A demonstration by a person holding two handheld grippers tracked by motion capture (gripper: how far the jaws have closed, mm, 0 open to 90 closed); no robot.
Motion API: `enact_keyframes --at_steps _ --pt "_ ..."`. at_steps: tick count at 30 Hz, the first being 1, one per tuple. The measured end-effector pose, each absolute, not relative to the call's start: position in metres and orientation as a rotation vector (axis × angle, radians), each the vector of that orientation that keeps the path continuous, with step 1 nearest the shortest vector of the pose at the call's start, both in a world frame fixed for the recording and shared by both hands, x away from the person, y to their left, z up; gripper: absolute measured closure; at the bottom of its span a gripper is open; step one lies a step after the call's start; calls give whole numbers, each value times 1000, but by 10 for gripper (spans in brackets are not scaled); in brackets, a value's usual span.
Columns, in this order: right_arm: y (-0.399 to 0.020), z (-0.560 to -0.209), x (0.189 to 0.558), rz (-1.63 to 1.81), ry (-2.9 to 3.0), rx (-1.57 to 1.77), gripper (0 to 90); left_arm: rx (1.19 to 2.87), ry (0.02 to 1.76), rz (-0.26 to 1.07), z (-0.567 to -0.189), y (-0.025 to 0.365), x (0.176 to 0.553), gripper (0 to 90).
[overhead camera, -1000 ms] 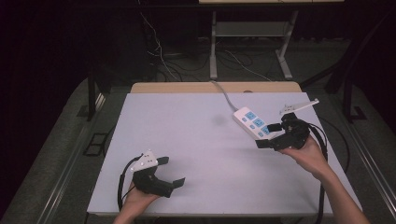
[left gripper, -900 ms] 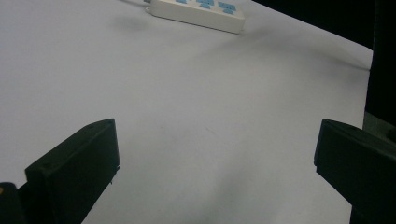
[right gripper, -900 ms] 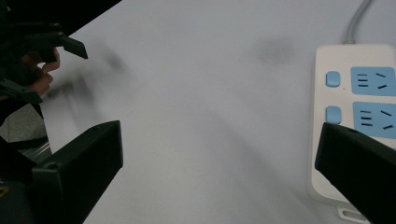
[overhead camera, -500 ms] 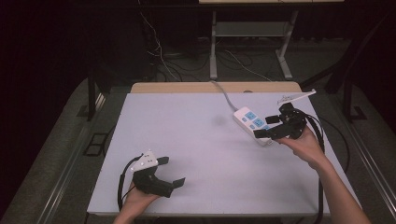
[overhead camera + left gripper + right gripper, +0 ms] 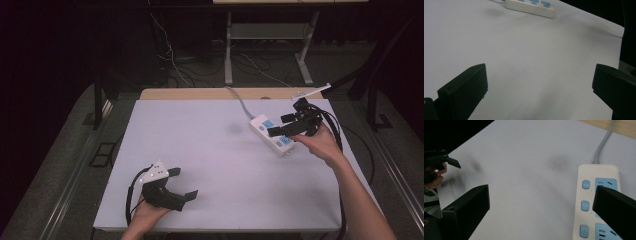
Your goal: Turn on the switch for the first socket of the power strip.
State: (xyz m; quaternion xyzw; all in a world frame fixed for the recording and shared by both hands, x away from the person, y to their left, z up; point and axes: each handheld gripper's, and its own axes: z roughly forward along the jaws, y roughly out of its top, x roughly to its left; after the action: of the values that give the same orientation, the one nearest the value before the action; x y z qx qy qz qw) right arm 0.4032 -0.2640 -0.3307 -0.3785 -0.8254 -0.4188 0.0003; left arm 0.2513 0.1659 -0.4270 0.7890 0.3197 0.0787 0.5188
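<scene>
A white power strip (image 5: 270, 131) with blue sockets and switches lies at the right back of the white table (image 5: 215, 140); its grey cord (image 5: 241, 103) runs off the far edge. My right gripper (image 5: 279, 126) hovers just above the strip, jaws wide open and empty. In the right gripper view the strip (image 5: 587, 176) sits under the right jaw, with its cord (image 5: 604, 142) leading away. My left gripper (image 5: 184, 183) rests open near the front left, nothing between its jaws. The left gripper view has the strip (image 5: 530, 5) far off at the top.
A wooden strip (image 5: 200, 94) edges the table's back. Behind it are a metal stand (image 5: 267, 35) and loose cables on a dark floor. The left hand and its gripper (image 5: 439, 161) appear at the left of the right gripper view.
My right gripper has moved away from the person and risen slightly over the power strip. The left gripper has stayed put.
</scene>
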Motion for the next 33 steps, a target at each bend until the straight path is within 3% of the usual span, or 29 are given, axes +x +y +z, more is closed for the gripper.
enact_keyframes --at_steps 33 --pt "-273 -361 454 -1302 -2514 -1393 5 1895 766 183 -427 167 253 0"
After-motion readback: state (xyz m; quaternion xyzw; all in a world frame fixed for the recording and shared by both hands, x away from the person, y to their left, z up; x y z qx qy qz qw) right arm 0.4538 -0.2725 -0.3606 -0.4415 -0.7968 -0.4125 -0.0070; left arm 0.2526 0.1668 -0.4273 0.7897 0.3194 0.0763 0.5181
